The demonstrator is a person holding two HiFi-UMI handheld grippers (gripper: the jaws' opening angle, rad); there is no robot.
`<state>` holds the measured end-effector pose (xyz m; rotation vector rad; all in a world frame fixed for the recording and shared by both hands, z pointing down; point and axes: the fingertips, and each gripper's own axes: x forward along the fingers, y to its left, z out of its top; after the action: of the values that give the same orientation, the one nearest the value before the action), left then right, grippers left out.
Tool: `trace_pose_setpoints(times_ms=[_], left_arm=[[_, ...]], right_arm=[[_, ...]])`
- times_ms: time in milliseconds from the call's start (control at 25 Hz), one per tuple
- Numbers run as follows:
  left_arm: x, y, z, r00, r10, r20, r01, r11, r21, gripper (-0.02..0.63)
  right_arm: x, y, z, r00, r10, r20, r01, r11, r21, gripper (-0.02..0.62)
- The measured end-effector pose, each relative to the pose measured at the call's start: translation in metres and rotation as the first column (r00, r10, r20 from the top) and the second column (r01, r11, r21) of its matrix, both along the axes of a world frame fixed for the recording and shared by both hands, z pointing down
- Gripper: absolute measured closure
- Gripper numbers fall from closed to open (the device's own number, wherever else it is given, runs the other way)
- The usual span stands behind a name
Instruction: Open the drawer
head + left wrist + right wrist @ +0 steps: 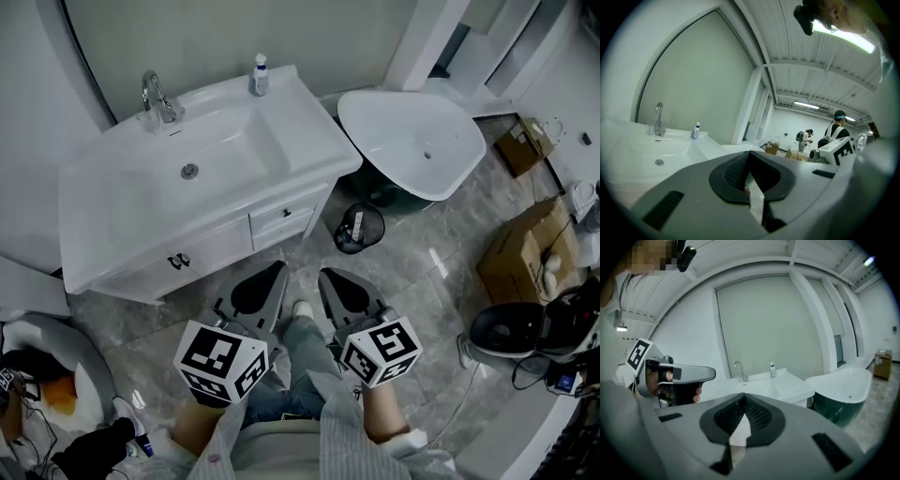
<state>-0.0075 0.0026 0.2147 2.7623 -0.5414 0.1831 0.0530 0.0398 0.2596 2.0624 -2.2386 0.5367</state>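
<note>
Lower centre, I hold the left gripper (279, 268) and right gripper (323, 275) with jaws pinched together, both empty. Just above them the drawer (284, 217) sits flush and untouched, so all the work remains. Right of it, the mesh bin (339, 234) holds some litter. Farther up, the basin (225, 150) and tub (403, 131) are empty.

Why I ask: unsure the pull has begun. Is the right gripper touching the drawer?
Apart. Head view shows floor between the right gripper and the drawer.
</note>
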Motion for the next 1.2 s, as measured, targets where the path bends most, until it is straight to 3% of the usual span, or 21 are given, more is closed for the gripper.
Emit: trace_pose_setpoints(times_ms=[600, 920, 1200], left_arm=[[0.095, -0.096, -0.008, 0.980, -0.198, 0.031, 0.198, 0.980, 0.009, 0.589], [0.111, -0.117, 0.016, 0.953, -0.294, 0.068, 0.295, 0.955, -0.008, 0.589], [0.112, -0.124, 0.040, 0.943, -0.313, 0.115, 0.318, 0.947, -0.031, 0.589]], right_arm=[[0.102, -0.109, -0.011, 0.978, -0.210, -0.001, 0.210, 0.978, -0.005, 0.584], [0.123, -0.134, 0.009, 0.953, -0.304, 0.014, 0.304, 0.952, -0.035, 0.584], [0.125, -0.140, 0.030, 0.947, -0.318, 0.050, 0.321, 0.945, -0.068, 0.584]])
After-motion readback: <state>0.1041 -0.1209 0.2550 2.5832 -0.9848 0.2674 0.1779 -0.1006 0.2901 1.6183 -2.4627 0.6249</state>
